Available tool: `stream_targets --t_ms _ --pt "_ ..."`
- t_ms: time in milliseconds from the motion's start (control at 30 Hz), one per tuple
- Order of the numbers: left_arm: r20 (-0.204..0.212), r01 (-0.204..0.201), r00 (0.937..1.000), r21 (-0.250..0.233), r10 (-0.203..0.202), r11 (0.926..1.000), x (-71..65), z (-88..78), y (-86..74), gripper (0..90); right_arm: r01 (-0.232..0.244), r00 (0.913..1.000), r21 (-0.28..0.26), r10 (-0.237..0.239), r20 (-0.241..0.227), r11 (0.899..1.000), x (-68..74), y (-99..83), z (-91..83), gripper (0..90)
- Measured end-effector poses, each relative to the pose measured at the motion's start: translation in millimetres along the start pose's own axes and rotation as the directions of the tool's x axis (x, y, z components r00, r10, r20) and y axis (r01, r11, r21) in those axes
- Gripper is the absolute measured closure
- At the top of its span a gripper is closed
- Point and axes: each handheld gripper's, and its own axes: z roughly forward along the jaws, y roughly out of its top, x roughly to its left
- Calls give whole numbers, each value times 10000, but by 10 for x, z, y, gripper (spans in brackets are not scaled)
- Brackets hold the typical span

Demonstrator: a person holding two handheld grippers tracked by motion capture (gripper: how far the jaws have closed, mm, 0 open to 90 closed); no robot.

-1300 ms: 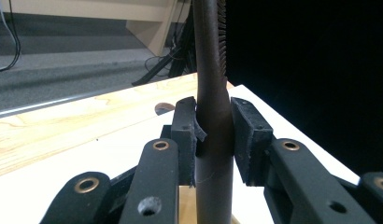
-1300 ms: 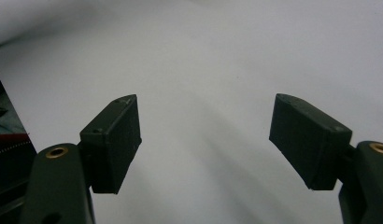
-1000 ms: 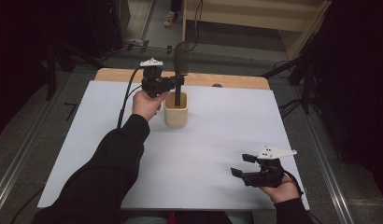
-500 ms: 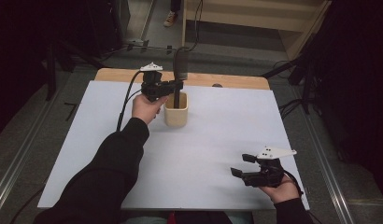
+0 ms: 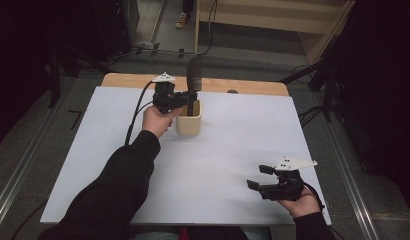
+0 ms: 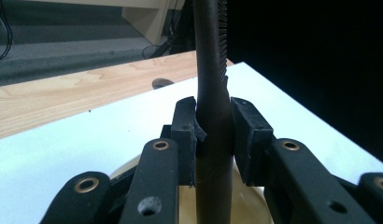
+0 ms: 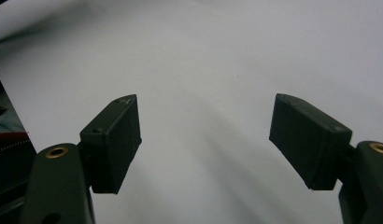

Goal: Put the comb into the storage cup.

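A dark brush [image 5: 195, 75] stands upright with its lower end in a beige cup [image 5: 188, 126] at the back middle of the white table [image 5: 218, 150]. My left gripper [image 5: 192, 98] is shut on the brush's handle just above the cup's rim. In the left gripper view the pads of the left gripper [image 6: 213, 126] press both sides of the brush [image 6: 210, 56], bristles show at the top, and the cup [image 6: 256, 201] lies below. My right gripper [image 5: 257, 177] rests near the front right edge, open with nothing in it. White table shows between the pads of the right gripper [image 7: 203, 135].
A wooden strip [image 5: 133, 80] with a small round hole [image 5: 232, 91] runs along the table's far edge. Beyond it are dark floor, cables and a light wooden cabinet [image 5: 273, 15]. Metal rails flank the table on both sides.
The left gripper with the brush has shifted slightly lower in the picture, over the cup. The right gripper has stayed in place.
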Motion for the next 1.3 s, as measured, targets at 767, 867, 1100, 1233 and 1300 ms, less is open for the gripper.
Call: stream_targets --t_ms 767,867,1100,1233,1300 --pt "-188 -370 9991 118 372 9992 28 -23 -126 727 6 10000 -10 -6 4 10000 3 2 4 228" --pt "-97 -455 9989 131 456 9989 21 -26 -127 725 12 10000 -5 -12 3 10000 3 1 4 228" --pt "187 -303 9994 204 299 9993 59 -155 -75 355 42 10000 -47 -42 -1 10000 -1 -7 -4 228" --pt "66 -130 9999 255 128 9996 100 -239 -56 318 10 10000 -52 -10 20 10000 1 -11 -9 229" --pt "-62 -81 9999 333 83 9994 111 -272 -49 319 -3 10000 -48 3 30 10000 1 -15 -10 229"
